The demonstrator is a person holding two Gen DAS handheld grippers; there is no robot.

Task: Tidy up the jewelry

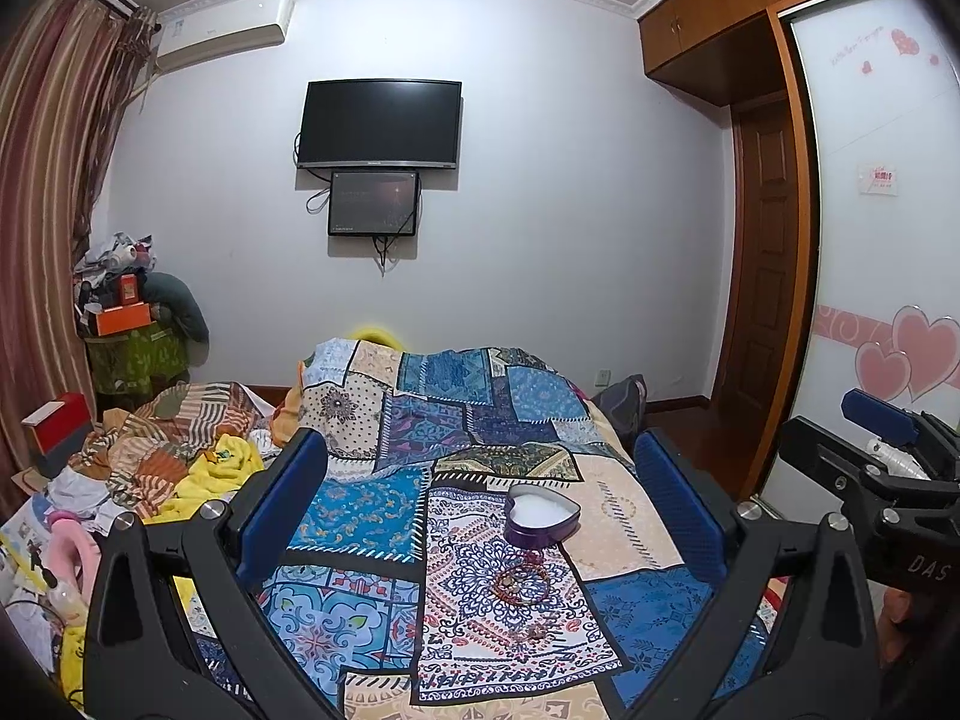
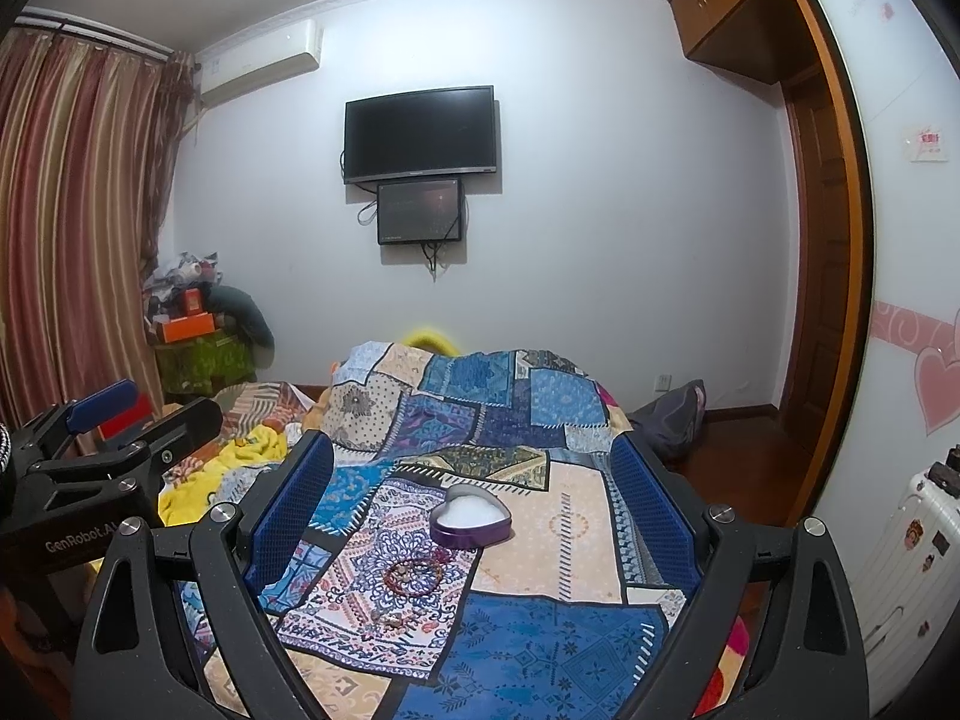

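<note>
Two black grippers held side by side over a bed, both aimed at the far wall and tipped a little down. Left gripper point(image 1: 480, 516) with blue pads spread wide, nothing between them but the cloth below. Right gripper point(image 2: 474, 510) just the same: wide apart, gripping nothing.

Underneath, a patchwork cloth point(image 1: 636, 510) of blue, cream and purple squares, laid over the bed.

Nearest on the cloth, a small pile of little jewelry bits point(image 2: 390, 617), too small to tell apart. Just past it, a red bead bracelet point(image 2: 415, 576) lying flat in a round loop, with a few small pieces inside the ring. Touching its far side, a tiny dark red piece point(image 2: 441, 553).

Next, close behind the bracelet, a purple heart-shaped tin point(image 2: 472, 521), lid off, white inside. Heart's point aimed left and toward the grippers, its two round bumps toward the far right. Long way running from near left to far right.

Off to the left, a yellow towel point(image 1: 210, 474) and messy striped bedding point(image 1: 180, 420).

Far away on the white wall, a black TV point(image 1: 380, 123) with a smaller screen point(image 1: 372, 203) right under it.
</note>
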